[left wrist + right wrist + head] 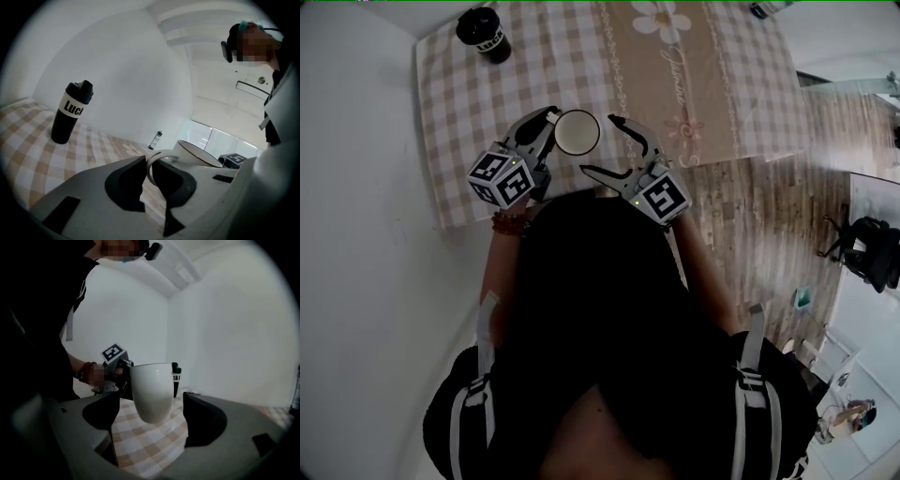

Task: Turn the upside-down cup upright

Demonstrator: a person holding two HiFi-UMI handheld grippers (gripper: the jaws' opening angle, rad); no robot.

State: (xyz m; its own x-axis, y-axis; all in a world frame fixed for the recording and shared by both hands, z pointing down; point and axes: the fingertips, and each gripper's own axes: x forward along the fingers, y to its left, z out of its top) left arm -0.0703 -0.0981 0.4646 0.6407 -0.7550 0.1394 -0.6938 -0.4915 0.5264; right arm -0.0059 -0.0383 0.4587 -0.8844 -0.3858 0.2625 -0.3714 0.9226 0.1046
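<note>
Item under inspection: white cup (577, 131). I find it off the cloth-covered worktop (455, 112), hanging in the air over its near edge, rim upward and base down. By my reading the turn itself is done and only the setting-down remains.

Left hand-held gripper (149, 178): jaws nearly together, pads pinched on the loop of the handle (161, 154). This is the only hold on the cup.

Right hand-held gripper (152, 418): jaws wide apart, one on either side of the cup body, with clear gaps at both pads. It holds nothing.

Handling assessment (my judgement from appearance only):
- It looks like glazed ceramic, so stiff and unyielding. A pad will not sink in and grip depends on friction alone.
- The smooth, tapering wall is likely slippery, so a squeeze low on the body could push it up and out.
- It has moderate weight hung to one side of the handle, so a handle pinch may let it swing or pivot.
- It is fragile, and a drop onto the worktop risks a chip or break.

Recommended hold: keep the handle pinched close to where it joins the wall. If a second hold is wanted, close across the widest part of the body just under the rim.

Also noted: a black shaker bottle (485, 35) stands at the far corner, well apart.
</note>
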